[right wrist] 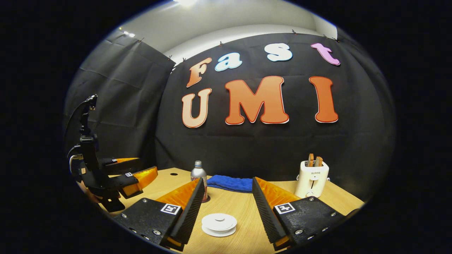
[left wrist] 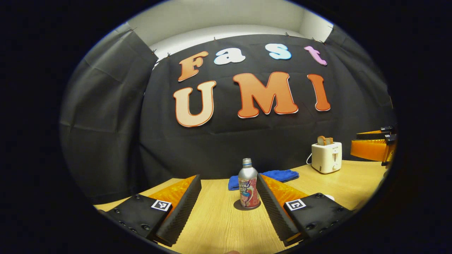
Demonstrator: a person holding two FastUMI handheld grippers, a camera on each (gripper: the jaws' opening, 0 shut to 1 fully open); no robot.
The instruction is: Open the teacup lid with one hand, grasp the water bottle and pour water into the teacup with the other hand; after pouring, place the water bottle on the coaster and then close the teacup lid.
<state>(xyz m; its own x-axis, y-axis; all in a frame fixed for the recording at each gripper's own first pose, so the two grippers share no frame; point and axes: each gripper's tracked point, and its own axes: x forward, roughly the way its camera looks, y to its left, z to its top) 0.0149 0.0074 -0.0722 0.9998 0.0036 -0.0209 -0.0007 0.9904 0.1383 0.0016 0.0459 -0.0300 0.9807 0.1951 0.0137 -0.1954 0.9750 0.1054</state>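
Left gripper (left wrist: 229, 192): jaws wide apart, holding nothing, aimed at the water bottle (left wrist: 248, 183).
Right gripper (right wrist: 228, 197): jaws wide apart, holding nothing, above and just short of the teacup lid (right wrist: 219, 223).
Water bottle: upright on a dark round coaster (left wrist: 246, 206) on the tabletop (left wrist: 226, 225), cap on, between the left fingers' lines but farther off.
Teacup: white, low, lid seated; knob centred on top.
Step in hand, by judgement: nothing begun; lid lift comes first.
Doing it well: lower the right gripper straight over the knob, close squarely on it, lift vertically so the cup stays put; approach the bottle at mid-body, level, to keep it from tipping.
Count: one bottle, one coaster, one lidded teacup, two grippers, one blue cloth (left wrist: 265, 177), one toaster (left wrist: 326, 157) with two slices.
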